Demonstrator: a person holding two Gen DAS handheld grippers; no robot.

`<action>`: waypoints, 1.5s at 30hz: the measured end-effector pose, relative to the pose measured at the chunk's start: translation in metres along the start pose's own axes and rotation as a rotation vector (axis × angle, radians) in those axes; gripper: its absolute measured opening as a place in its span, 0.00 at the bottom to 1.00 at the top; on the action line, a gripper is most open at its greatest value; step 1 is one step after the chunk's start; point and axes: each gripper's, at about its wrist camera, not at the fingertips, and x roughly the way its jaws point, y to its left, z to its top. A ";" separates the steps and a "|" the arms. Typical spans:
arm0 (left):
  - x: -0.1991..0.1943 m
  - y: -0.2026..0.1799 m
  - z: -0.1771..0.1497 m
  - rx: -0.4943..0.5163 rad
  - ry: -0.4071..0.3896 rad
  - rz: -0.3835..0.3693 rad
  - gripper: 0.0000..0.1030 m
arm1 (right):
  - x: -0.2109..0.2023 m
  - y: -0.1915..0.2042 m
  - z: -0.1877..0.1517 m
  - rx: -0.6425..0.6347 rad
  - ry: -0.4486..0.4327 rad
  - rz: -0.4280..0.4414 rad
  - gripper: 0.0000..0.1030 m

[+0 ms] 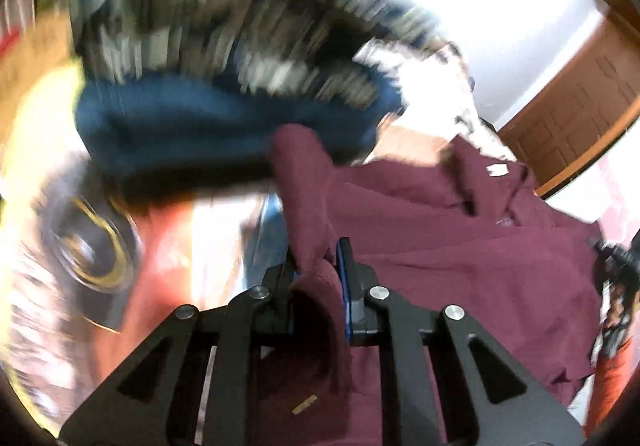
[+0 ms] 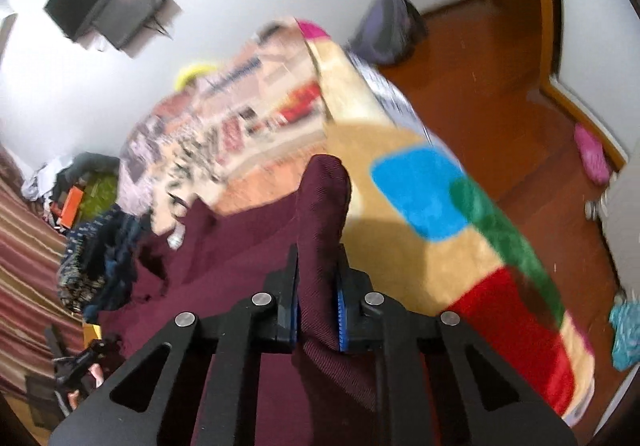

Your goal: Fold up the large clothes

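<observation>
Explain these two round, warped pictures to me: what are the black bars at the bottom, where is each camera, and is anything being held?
No robot here: a person carries a two-finger gripper in each hand, each with a wide-angle camera looking forward along its fingers, which is why the views bulge. The black bars are the gripper linkages.

The left gripper is seen from its own camera; it is shut on a bunched fold of the maroon garment. The right gripper, in its own view, is shut on another fold of that garment.

The garment lies on a bed with a colourful blanket. A dark blue and patterned clothes pile sits beyond it, blurred.
</observation>
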 end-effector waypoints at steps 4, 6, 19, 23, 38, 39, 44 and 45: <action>-0.054 -0.026 0.020 0.054 -0.117 0.029 0.14 | -0.030 0.033 0.010 -0.107 -0.081 0.045 0.11; -0.074 -0.040 0.028 0.073 -0.162 0.029 0.14 | -0.039 0.046 0.014 -0.153 -0.109 0.064 0.10; -0.088 -0.071 0.104 0.166 -0.291 0.105 0.14 | -0.030 0.100 0.074 -0.267 -0.217 0.084 0.09; -0.042 -0.061 0.119 0.174 -0.213 0.176 0.14 | 0.012 0.087 0.086 -0.237 -0.152 0.022 0.09; -0.003 -0.024 0.109 0.108 -0.084 0.231 0.40 | 0.055 0.054 0.065 -0.322 -0.012 -0.214 0.21; -0.009 -0.026 0.107 0.118 -0.090 0.243 0.48 | 0.050 0.054 0.065 -0.332 -0.015 -0.208 0.26; -0.037 -0.028 0.085 0.161 -0.111 0.275 0.58 | 0.008 0.065 0.042 -0.416 -0.085 -0.173 0.55; -0.042 -0.028 0.078 0.170 -0.098 0.275 0.59 | -0.001 0.068 0.036 -0.434 -0.100 -0.167 0.60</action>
